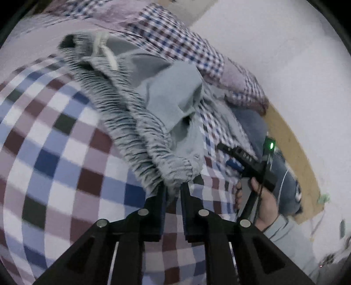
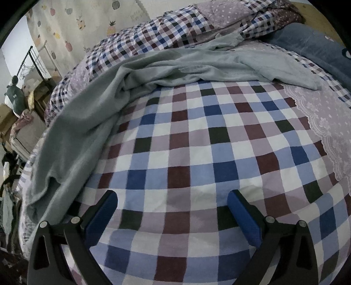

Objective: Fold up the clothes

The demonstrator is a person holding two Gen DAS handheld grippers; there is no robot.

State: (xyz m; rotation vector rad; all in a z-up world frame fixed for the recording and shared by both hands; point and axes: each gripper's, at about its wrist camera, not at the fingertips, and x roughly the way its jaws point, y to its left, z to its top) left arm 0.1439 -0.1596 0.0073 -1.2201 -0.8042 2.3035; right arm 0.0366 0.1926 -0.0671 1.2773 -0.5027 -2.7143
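Light grey-green trousers with a ribbed elastic waistband and a white drawstring hang lifted above the checked bed cover. My left gripper is shut on the waistband's end. In the left wrist view the other gripper shows to the right, held by a hand. In the right wrist view the same garment trails from the far middle down the left side of the bed. My right gripper is open just above the bare checked cover, holding nothing.
A blue pillow and a rumpled checked quilt lie at the head of the bed. A lace-edged purple cloth covers the right side. A rack and boxes stand beyond the bed's left edge, by a fruit-print curtain.
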